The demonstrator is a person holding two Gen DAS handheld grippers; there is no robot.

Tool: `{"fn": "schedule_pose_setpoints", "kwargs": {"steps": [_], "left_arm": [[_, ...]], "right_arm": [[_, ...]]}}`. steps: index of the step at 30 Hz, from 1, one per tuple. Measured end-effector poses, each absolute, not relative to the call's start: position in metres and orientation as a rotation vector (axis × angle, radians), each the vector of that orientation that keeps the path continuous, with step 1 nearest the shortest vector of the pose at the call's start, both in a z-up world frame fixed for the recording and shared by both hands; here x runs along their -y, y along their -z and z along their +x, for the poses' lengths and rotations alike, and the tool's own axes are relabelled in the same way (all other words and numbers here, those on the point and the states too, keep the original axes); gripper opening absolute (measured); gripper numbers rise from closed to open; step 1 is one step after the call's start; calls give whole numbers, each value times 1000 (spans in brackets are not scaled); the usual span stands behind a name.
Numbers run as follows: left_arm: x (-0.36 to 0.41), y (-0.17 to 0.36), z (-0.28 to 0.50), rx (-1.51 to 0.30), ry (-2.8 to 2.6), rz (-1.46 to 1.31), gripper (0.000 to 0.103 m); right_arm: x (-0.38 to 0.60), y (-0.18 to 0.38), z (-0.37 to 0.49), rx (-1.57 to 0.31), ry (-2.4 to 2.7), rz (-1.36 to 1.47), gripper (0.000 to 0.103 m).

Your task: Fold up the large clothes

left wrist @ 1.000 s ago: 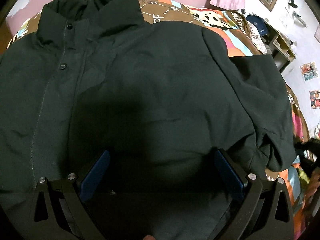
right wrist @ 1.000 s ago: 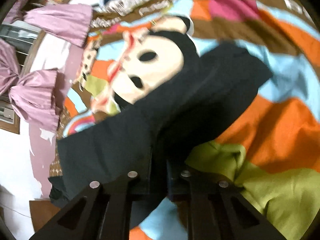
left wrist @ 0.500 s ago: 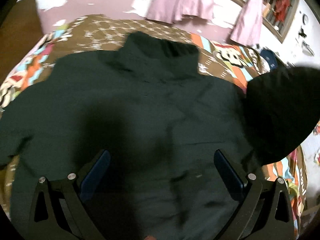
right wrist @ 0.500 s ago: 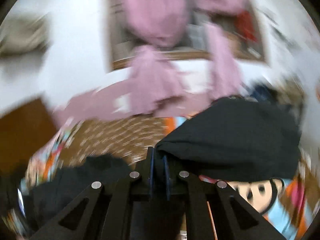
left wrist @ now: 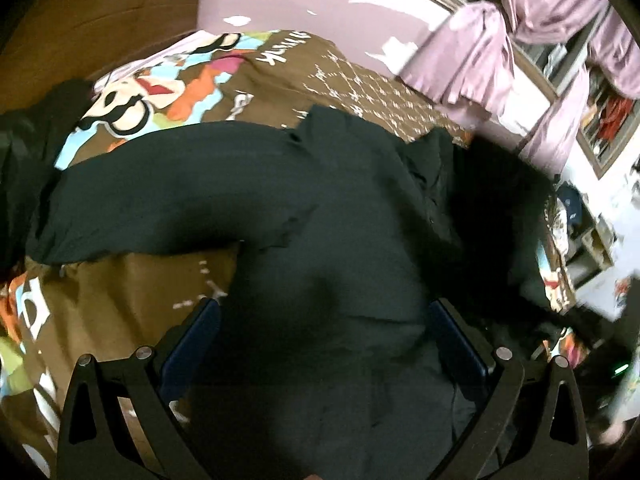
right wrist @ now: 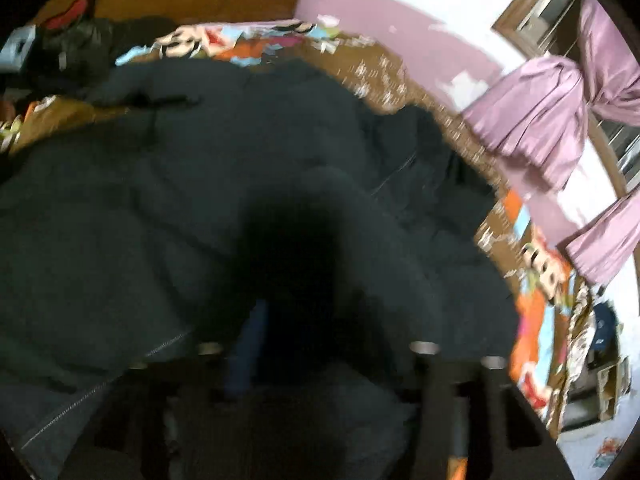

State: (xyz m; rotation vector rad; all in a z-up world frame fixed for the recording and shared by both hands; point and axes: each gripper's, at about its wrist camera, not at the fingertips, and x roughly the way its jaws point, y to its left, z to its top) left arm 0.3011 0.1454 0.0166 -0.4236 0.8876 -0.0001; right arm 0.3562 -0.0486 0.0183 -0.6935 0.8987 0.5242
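Black jacket lies on the bed. Left tongs open wide over it. Right tongs blurred, can't tell their state.

A home bedroom: a bed under a brown cartoon-print patchwork bedspread fills the frame, with tied-back lilac curtains and a wood-framed window upper right.

**Hidden, cropped and blurred**

The right gripper is smeared by motion blur and sunk in shadow, so its jaw state cannot be read; the black jacket is cut off at the lower edge of both views; much of the patterned bedspread is covered by it; shelf contents at far right are too small to identify.
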Motion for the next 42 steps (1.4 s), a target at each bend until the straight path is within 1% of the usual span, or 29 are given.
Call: {"fn": "schedule_pose_setpoints", "kwargs": {"steps": [3,7,10,12,16,18,19,21,22,24,27,31,36,42], "left_arm": [[-154,-18,296,-867,24,-452,102],[-150,-9,311,-888,57,-466,102],[-132,-6,335,-917,59,-414,102],[-124,4,354,-957,29,-369,102],[-112,40,380,-1064,-57,-290,102],[-105,63,386,-1119,-92,-238,102],[-102,69,385,-1117,-100,-210,102],[-97,75,384,-1109,-111,-171,102],[-94,77,383,-1105,-117,-157,102],[-92,83,379,-1082,-125,-141,102],[-92,87,372,-1041,-117,-165,102],[-110,74,371,-1023,-81,-250,102],[-162,40,354,-1004,-157,-515,102],[-238,8,333,-966,-336,-503,102]], "right_arm": [[60,-14,353,-938,-566,-637,68],[85,-23,377,-948,-527,-416,70],[105,-22,405,-965,-401,-235,71],[118,-11,422,-988,-317,-167,71],[135,23,445,-1083,-259,-66,71],[135,37,450,-1122,-256,-64,75],[133,43,450,-1128,-255,-81,77],[119,52,447,-1121,-240,-160,84],[112,56,444,-1108,-230,-205,86],[101,63,440,-1070,-211,-277,87],[102,62,437,-1062,-215,-272,88],[112,53,434,-1044,-218,-233,90],[94,33,435,-956,-104,-325,90],[43,-2,429,-833,-184,-363,90]]}}
